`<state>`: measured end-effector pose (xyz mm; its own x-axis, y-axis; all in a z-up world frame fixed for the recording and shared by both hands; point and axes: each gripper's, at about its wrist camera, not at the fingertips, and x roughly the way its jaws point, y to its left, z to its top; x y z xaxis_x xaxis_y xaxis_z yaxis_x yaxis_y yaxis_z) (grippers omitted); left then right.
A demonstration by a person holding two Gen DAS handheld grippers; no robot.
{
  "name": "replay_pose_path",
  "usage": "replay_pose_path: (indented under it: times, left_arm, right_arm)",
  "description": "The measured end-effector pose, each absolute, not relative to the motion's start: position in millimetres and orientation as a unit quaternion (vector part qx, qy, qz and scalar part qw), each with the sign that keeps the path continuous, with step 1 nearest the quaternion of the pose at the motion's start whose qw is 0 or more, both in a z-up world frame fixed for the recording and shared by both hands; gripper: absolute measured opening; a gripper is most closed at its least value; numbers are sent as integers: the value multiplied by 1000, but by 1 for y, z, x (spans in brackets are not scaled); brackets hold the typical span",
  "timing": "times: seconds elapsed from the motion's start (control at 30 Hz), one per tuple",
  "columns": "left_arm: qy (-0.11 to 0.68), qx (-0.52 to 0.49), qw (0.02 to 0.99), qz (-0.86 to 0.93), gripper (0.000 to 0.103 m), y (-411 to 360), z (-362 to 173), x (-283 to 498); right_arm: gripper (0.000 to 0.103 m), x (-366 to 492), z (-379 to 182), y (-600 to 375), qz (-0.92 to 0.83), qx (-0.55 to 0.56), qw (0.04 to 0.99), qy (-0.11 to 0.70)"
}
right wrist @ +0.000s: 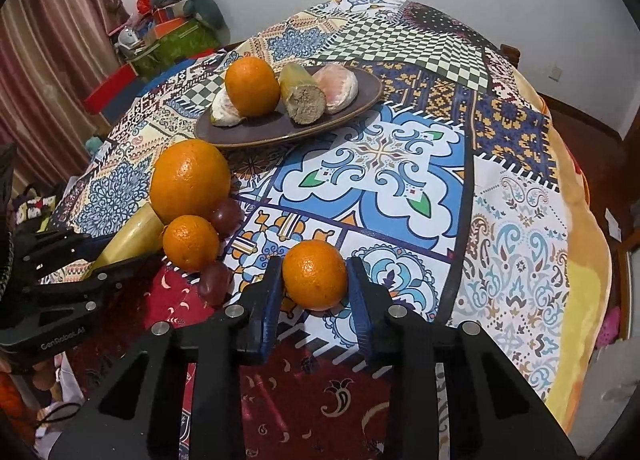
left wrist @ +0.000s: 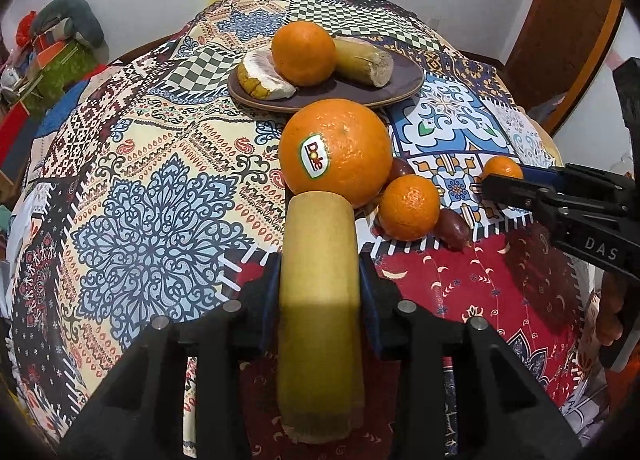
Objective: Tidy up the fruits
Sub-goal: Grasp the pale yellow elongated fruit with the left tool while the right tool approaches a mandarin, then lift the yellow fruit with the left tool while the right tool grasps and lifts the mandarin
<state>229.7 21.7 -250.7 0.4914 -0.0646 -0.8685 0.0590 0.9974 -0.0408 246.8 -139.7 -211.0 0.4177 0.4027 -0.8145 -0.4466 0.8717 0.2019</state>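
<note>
My left gripper (left wrist: 319, 260) is shut on a yellow-green cane piece (left wrist: 318, 300) that points at the big Dole orange (left wrist: 335, 151). My right gripper (right wrist: 314, 280) has its jaws around a small tangerine (right wrist: 315, 274) on the cloth; it shows at the right in the left wrist view (left wrist: 502, 168). Another tangerine (left wrist: 409, 207) and two dark red grapes (left wrist: 452, 228) lie beside the big orange. A brown plate (left wrist: 404, 89) behind holds an orange (left wrist: 303, 53), a cane piece (left wrist: 362, 61) and peeled pomelo wedges (left wrist: 262, 77).
The table wears a patchwork cloth (left wrist: 160, 199) that falls away at the edges. Boxes and a plush toy (right wrist: 172, 27) stand at the back left. A wooden door frame (left wrist: 568, 31) is at the right.
</note>
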Motion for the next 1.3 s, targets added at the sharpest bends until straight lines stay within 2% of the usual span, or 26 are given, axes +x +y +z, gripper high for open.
replay_pose_path:
  times: [0.77,1.3]
  left_arm:
    - [421,-20,907,-19,36,36,-173,209]
    - [378,-30,925,-23,36,38,-142,258]
  right_arm:
    - [29,234,-158,-146,238,-26,879,413]
    - [29,266,-144,-142,232,-20,891,390]
